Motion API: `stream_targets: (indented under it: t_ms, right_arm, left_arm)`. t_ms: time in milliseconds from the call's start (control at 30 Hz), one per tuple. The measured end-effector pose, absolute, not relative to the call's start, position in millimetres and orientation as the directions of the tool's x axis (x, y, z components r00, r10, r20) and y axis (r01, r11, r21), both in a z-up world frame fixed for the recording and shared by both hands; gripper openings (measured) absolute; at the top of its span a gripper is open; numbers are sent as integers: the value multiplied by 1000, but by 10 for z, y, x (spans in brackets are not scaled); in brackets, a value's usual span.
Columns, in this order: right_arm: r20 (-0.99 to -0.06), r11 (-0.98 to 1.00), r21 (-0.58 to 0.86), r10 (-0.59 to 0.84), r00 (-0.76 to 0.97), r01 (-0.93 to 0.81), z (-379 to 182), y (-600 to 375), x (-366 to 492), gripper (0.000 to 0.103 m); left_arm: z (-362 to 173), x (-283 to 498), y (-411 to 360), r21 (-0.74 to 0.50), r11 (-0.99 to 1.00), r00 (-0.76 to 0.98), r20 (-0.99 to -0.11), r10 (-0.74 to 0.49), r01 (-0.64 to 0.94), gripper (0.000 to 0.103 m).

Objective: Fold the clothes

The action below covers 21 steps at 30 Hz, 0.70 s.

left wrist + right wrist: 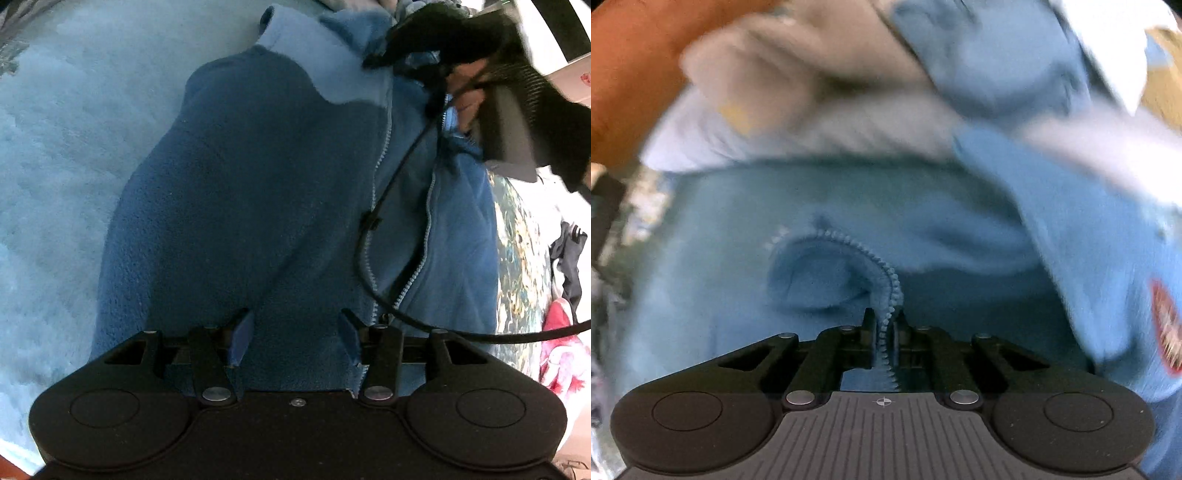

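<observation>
Fluffy pale-blue blanket [55, 147] under fleece jacket [240, 203]; left claw [295, 332] spread, right claw [885, 325] pinching its zipper [886, 295].

Left claw [295, 336] gapes wide over the blue fleece [240, 206]; right claw [373, 61] works near its collar.

The left hand-held gripper [295, 338] points forward with its jaws spread wide apart, the blue finger pads [242, 341] gripping nothing. The right hand-held gripper [885, 332] has its jaws pressed nearly together, pinching a thin edge between them. In the left wrist view it appears upper right, carried by a black-gloved hand [467, 98].
</observation>
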State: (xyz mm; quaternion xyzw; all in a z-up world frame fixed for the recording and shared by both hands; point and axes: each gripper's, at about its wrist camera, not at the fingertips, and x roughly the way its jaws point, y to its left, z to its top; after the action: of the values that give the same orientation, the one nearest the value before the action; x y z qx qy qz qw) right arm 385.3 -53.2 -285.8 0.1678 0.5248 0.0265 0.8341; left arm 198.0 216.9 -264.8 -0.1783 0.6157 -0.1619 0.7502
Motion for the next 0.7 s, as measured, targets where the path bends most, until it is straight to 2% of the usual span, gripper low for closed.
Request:
stream_targets:
  t_ms: [100,200,267,333,400,567,700]
  right_arm:
    - [-843,912,378,266,468,163,-2859,-628,3765,10]
    - [-818,912,391,285,500,121,-2661,-714,3585,17]
    - [-790,908,409,301,534,93,-2436,-808,3388,29]
    - [-778,918,387,275,565,88,-2267,-923,3100,35]
    - [-783,930,355,242,573,91,-2163,-1057,2762,35]
    - [-863,951,286,203,462,116,-2333,-1279,1852,35]
    - [-894,926,319,223,390,202,-2453,-1469,1122,36]
  left_arm:
    - [-2546,2068,2233,-474,880,208,-858,-470,34,49]
    - [-2443,2155,2297,-481,876,227,-849,-478,45,49]
    - [-2375,2213,2340,-485,873,240,-842,-483,52,49]
    - [-2307,2272,2383,-489,870,252,-836,-488,59,49]
    - [-2243,2324,2411,-493,868,265,-830,-491,66,50]
    - [-2103,2384,2257,-530,844,308,-792,-527,82,51]
    - [-2009,2420,1742,-543,807,259,-765,-590,232,56]
